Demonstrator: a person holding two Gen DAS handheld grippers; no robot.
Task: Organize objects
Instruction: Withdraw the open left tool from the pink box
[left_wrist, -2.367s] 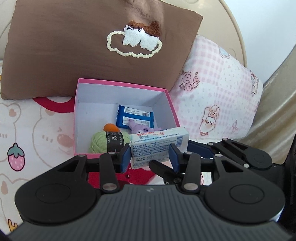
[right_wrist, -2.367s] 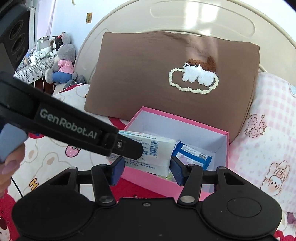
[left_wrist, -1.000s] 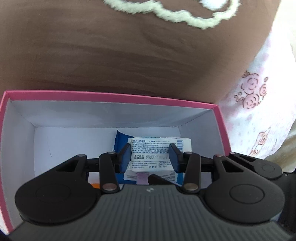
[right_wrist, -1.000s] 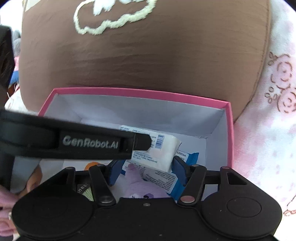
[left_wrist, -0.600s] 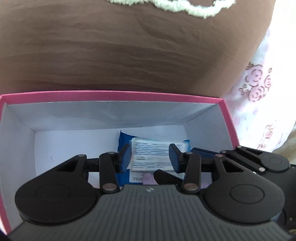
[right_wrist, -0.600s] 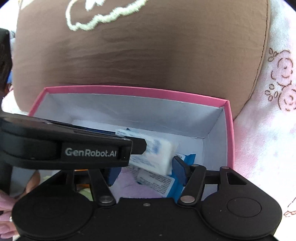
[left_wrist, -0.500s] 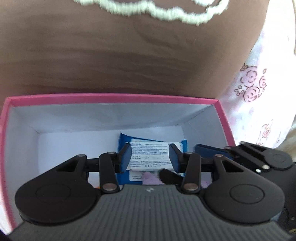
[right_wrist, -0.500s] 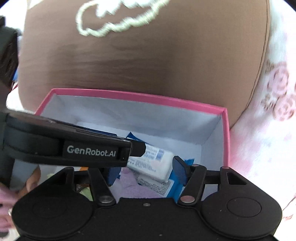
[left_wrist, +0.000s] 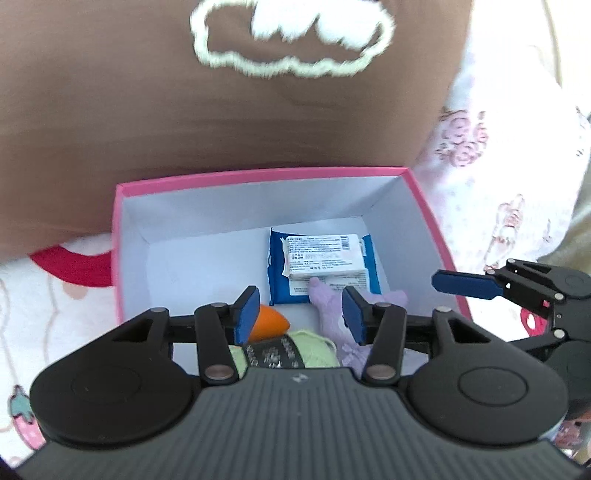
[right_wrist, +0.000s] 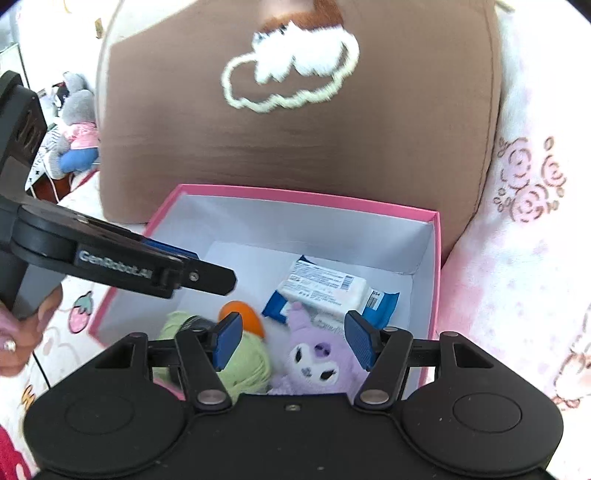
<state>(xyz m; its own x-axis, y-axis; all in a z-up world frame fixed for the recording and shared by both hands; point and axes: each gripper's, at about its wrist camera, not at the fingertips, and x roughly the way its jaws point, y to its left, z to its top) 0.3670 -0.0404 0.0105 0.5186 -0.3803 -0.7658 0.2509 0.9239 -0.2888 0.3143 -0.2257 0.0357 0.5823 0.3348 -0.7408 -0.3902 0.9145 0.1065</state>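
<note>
Only from right wrist: purple plush's face (right_wrist: 314, 360).

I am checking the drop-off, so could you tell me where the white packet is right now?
The white packet lies in the pink box, atop the blue packet toward the right rear, just beyond the purple plush.

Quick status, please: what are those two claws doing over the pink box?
Left hand-held gripper opening, empty. Right hand-held gripper open, empty. White packet lies in pink box. Nothing blocking.
</note>
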